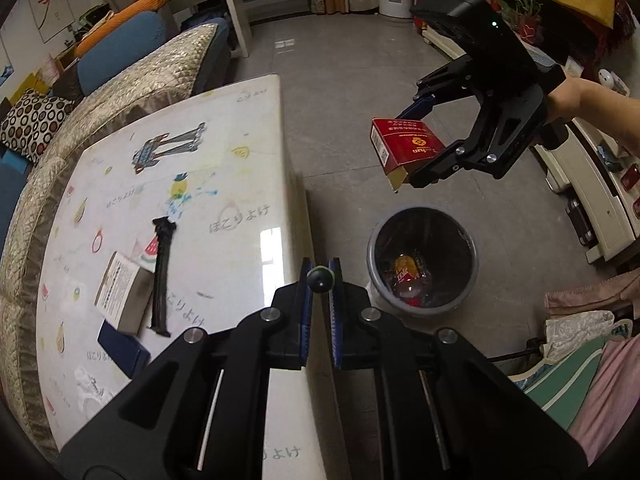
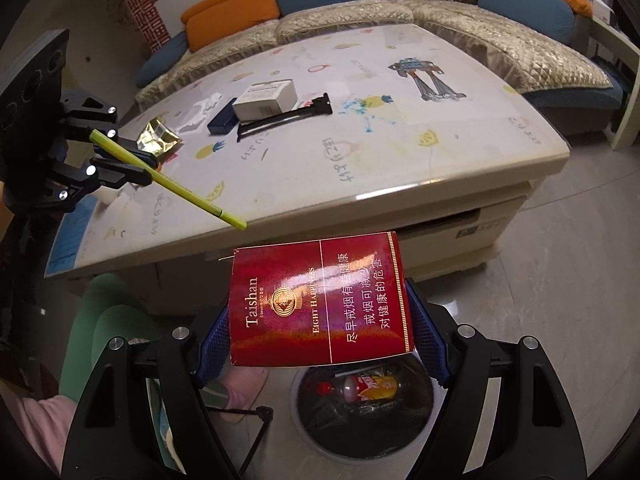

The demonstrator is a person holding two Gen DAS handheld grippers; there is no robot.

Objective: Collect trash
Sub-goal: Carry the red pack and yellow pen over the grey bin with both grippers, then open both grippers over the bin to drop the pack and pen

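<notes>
Trash bin (image 1: 424, 260) stands on the floor off the bench (image 1: 240, 152) edge, below the right tool (image 1: 404, 148) clamping a red cigarette pack (image 2: 320, 300); left tool (image 2: 154, 170) pinches a yellow-green pen (image 2: 180, 190), farther off.

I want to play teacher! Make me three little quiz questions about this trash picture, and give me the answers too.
1. True or false: the red box is already inside the trash bin.
2. What does the left gripper hold? A) a spoon B) a yellow-green pen C) a bottle
3. Fill in: the black strip lies on the ____.

Key: 1 false, the right gripper holds it above the bin. 2 B. 3 table.
</notes>
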